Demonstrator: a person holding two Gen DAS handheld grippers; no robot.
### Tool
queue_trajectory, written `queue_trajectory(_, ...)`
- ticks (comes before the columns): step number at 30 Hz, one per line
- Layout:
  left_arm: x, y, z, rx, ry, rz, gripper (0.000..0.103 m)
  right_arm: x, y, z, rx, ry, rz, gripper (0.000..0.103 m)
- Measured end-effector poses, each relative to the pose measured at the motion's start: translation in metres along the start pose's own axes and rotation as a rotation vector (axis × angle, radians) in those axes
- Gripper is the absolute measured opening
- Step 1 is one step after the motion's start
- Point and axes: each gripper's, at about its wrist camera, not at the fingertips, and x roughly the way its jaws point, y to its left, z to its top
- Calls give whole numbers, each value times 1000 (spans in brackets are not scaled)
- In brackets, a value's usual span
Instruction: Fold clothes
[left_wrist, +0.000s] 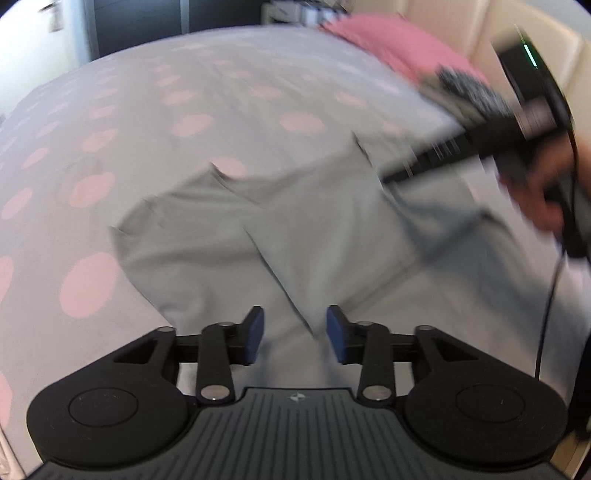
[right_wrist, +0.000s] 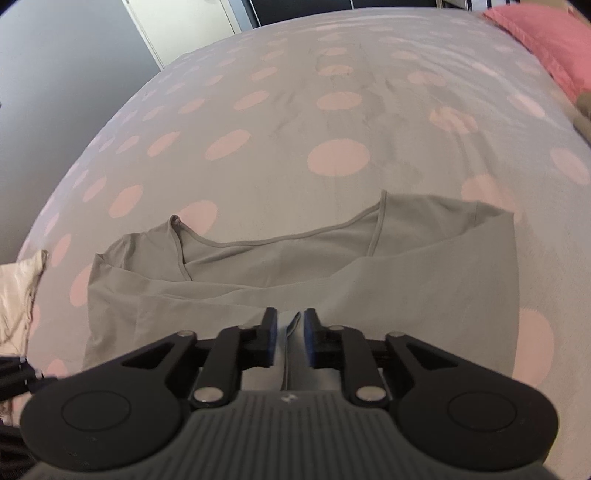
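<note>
garment: grey top lies on the bed, neckline facing away from the right wrist view, sleeves and lower part partly folded over, creased; near the bed edge closest to both cameras.
garment, left view: same grey top, motion-blurred, one fold ridge running diagonally toward the left claw.
right claw: low over the near hem of the top, pointing along the bed. Jaws apart by a narrow gap; a thin strip of grey fabric edge stands between the pads. Pads not visibly pressing it, so not clamped as far as shown.
left claw: hovers above the near part of the top, jaws wide apart, nothing between the pads.
right hand: seen from the left wrist view at right edge, gripping the handle of the other tool; heavily blurred, tool angled down toward the top's right side.
bed: grey cover with pink dots under the top.
pillow: pink pillow at far end of the bed.
other cloth: pale garment at left edge of the bed, apart from the top.
</note>
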Motion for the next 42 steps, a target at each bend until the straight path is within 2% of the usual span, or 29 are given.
queue_trajectory(2,6,10,11,-71,-23,-6,40,3,-2,0,23,5,15,25)
queue_trajectory(4,17,17,22,-130,-27,-22,40,6,-3,0,39,6,26,30)
queue_trajectory(7,40,18,32,-148,-4,6,40,10,-4,0,50,16,35,32)
queue_trajectory(11,62,15,33,-162,22,-5,38,18,-5,-2,60,40,45,33)
queue_trajectory(12,64,12,32,-147,27,-1,34,20,-6,-3,67,48,51,32)
queue_trajectory(13,66,10,32,-130,32,5,21,22,-6,-5,72,59,60,32)
queue_trajectory(14,67,8,31,-118,37,21,15,23,-6,-6,72,65,67,24)
queue_trajectory(15,68,6,30,-108,43,39,13,24,-5,-7,70,70,73,13)
queue_trajectory(16,67,9,30,-117,43,37,8,25,-4,-8,68,75,79,11)
queue_trajectory(19,61,18,29,-153,37,23,6,21,-1,-4,65,69,106,6)
queue_trajectory(22,53,24,27,-150,35,58,6,15,7,0,77,72,171,5)
queue_trajectory(28,26,47,24,-192,21,109,6,-6,45,7,14,44,292,3)
queue_trajectory(33,-2,61,25,-203,-6,146,6,-18,78,14,27,43,407,3)
queue_trajectory(42,-32,89,13,-250,-41,204,7,-12,141,17,-5,43,497,3)
